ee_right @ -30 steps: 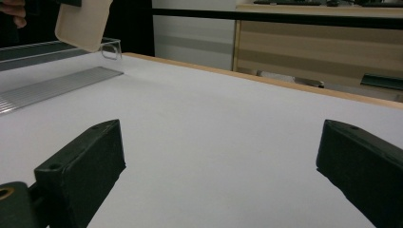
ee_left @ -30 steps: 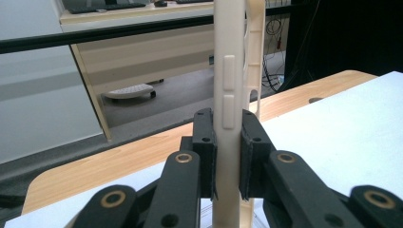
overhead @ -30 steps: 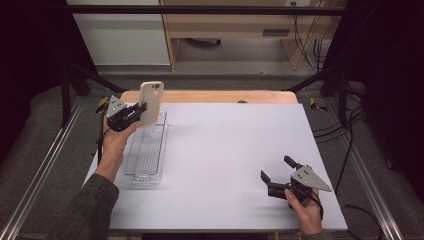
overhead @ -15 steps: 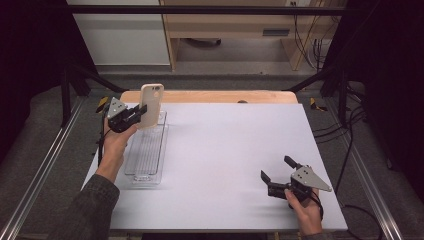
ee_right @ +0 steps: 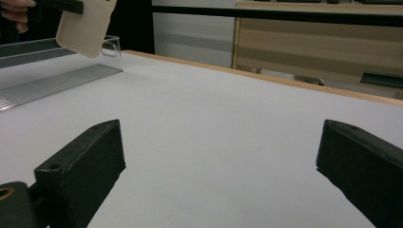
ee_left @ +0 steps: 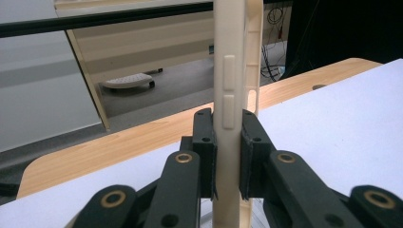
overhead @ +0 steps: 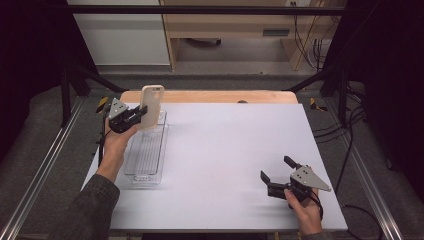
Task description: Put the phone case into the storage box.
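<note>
**Black two-jaw grippers, grey sleeve**

The left gripper (overhead: 141,113) is black, with a grey three-cornered plate on top and a dark cable trailing down beside the wrist. In the left gripper view its linked arms carry brass-ringed pivots and small dark screw holes, and the flat pads (ee_left: 207,152) are matt black. The right gripper (overhead: 276,169) has the same black build, a grey plate and blocky, square-edged jaws. The left forearm wears a dark grey sleeve (overhead: 90,212).
</note>
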`<move>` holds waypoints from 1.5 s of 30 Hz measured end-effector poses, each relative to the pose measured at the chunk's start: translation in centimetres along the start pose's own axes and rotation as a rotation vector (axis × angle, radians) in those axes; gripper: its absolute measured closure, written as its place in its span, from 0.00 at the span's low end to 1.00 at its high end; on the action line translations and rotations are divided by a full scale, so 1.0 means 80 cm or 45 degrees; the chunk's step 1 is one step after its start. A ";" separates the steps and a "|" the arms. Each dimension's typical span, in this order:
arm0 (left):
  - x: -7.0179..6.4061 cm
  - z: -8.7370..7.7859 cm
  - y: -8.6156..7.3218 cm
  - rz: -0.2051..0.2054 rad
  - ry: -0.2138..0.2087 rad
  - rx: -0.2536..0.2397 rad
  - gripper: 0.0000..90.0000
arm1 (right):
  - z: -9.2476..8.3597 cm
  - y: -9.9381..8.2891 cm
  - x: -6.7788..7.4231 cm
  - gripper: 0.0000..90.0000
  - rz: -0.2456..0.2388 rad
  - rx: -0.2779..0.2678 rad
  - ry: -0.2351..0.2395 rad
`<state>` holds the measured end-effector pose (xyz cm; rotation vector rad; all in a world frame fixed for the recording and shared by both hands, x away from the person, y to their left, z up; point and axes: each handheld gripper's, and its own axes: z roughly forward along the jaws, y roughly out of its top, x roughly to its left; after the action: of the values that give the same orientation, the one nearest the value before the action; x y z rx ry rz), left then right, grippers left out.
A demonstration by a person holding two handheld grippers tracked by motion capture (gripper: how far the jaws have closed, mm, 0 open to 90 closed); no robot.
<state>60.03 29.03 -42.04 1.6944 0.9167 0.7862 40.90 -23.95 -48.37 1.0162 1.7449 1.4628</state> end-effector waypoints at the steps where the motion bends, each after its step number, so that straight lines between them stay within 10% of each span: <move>1: 0.000 0.000 0.000 0.001 0.000 0.003 0.88 | 0.000 0.000 0.000 0.03 0.000 -0.001 -0.001; 45: -0.002 0.009 -0.006 -0.005 -0.013 0.042 0.88 | 0.000 -0.001 -0.001 0.03 0.005 0.012 0.002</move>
<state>60.45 28.62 -42.74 1.7232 0.9308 0.7630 40.91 -24.01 -48.46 1.0242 1.7532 1.4592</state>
